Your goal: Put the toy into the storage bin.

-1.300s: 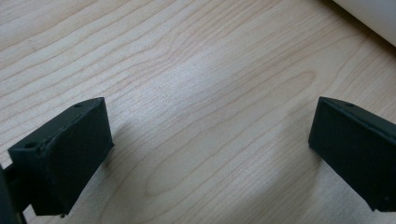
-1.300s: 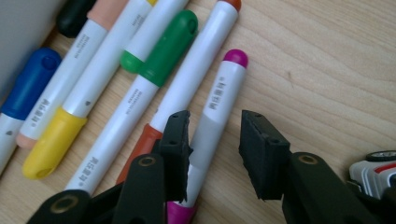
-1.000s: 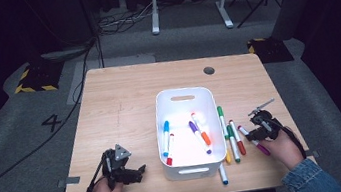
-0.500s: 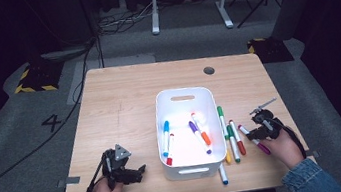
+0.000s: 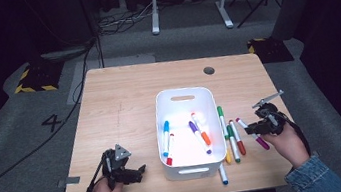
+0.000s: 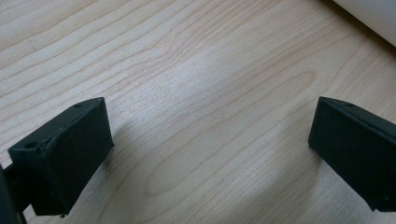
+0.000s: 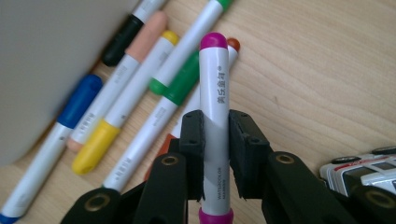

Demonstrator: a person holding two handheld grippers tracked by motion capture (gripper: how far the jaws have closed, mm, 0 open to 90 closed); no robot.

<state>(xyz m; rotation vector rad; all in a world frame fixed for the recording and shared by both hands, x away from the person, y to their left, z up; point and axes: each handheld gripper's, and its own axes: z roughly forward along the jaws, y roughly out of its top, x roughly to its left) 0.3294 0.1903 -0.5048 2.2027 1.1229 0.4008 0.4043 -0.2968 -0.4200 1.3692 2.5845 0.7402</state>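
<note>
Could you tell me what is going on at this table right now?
A person is sorting markers at a wooden table. The right gripper is shut on a magenta marker, held just above the loose markers lying beside a white bin. Several markers already lie in the bin. The left gripper rests open near the table's front edge, holding nothing.

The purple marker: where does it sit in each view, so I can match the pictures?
High view: the purple marker lies right of the white bin, clamped in the right tool.
Right gripper view: centre, upright between the black jaws.
Left gripper view: not in it.
Shared landmark: the green marker beside the bin.
</note>
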